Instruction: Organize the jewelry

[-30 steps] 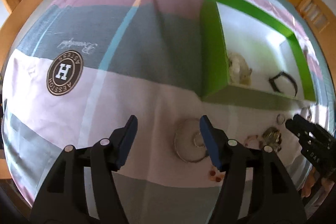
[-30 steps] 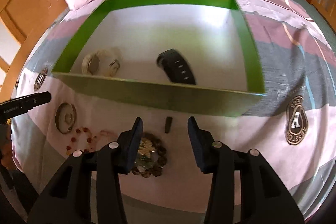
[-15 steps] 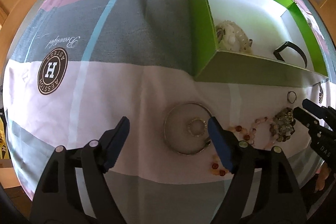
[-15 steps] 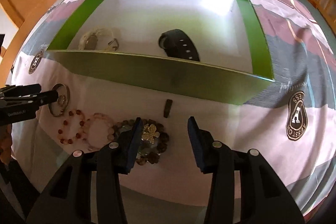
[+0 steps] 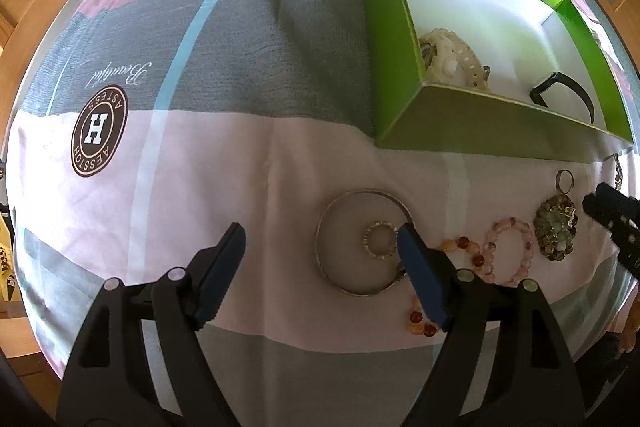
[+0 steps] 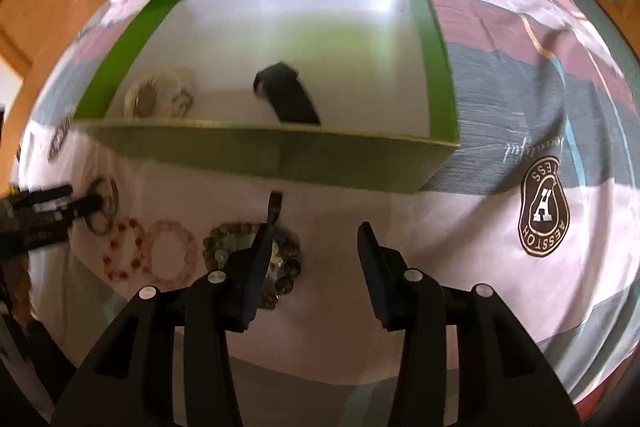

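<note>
**Jewelry laid out on the bed before a green box, both grippers spread and empty**

The left gripper (image 5: 320,247) is held with its jaws spread wide, and nothing is grasped between them. A silver bangle (image 5: 362,242) is seen lying flat on the bedspread (image 5: 200,155), just ahead of the right-hand finger of that gripper, with a small sparkly ring (image 5: 379,240) resting inside its circle. The tip of that finger overlaps the bangle's near right edge; whether contact is made cannot be told from this angle. To the right of the bangle, an amber bead bracelet (image 5: 460,251) and a pink bead bracelet (image 5: 510,251) are laid side by side, and a dark cluster bracelet (image 5: 557,230) is placed beyond them, near the tips of the right gripper (image 5: 612,211).

The right gripper (image 6: 312,251) is likewise released, with its jaws apart and empty. The cluster bracelet (image 6: 244,239) is partly covered by its left-hand finger, and a small dark clasp-like piece (image 6: 275,205) lies just ahead of that finger.

Behind the loose pieces stands a green box (image 6: 260,157), in which a pale watch (image 5: 452,57) and a black band (image 5: 568,91) are held, well apart from each other. The right wrist view is somewhat blurred.
</note>
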A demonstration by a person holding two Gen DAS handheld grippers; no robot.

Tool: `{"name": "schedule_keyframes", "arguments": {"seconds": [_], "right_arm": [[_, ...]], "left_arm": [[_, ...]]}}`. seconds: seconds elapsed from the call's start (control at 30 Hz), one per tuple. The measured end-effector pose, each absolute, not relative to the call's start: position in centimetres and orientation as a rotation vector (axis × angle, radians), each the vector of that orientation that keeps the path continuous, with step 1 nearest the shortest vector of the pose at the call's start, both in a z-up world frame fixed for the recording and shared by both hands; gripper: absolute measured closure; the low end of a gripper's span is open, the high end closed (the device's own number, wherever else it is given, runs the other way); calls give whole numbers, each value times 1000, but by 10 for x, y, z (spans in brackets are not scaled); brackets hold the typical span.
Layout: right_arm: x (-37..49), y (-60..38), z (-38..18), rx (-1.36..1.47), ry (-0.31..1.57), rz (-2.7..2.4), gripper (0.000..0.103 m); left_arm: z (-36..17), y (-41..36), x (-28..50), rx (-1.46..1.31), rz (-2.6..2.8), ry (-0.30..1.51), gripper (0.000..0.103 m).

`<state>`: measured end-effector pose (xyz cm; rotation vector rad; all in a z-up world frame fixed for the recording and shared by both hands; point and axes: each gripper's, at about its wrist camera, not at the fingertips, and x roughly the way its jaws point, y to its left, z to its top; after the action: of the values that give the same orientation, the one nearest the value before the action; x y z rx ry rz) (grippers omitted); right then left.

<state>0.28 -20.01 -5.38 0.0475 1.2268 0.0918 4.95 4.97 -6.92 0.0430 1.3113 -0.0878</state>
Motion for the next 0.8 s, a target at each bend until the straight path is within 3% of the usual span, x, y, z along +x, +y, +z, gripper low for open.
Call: {"name": "schedule_keyframes", "arguments": {"seconds": [0.37, 0.53, 0.8], "right_arm": [[-7, -152, -61, -69, 1216, 270, 67], [-10, -136, -60, -169, 1182, 236, 95], [-6, -164, -31, -36, 1090, 232, 96]], "left_arm": [[-76, 37, 51, 67, -91, 1315, 18], [-79, 32, 48, 79, -94, 1317, 18], [-80, 30, 49, 75, -88, 1317, 17]]}}
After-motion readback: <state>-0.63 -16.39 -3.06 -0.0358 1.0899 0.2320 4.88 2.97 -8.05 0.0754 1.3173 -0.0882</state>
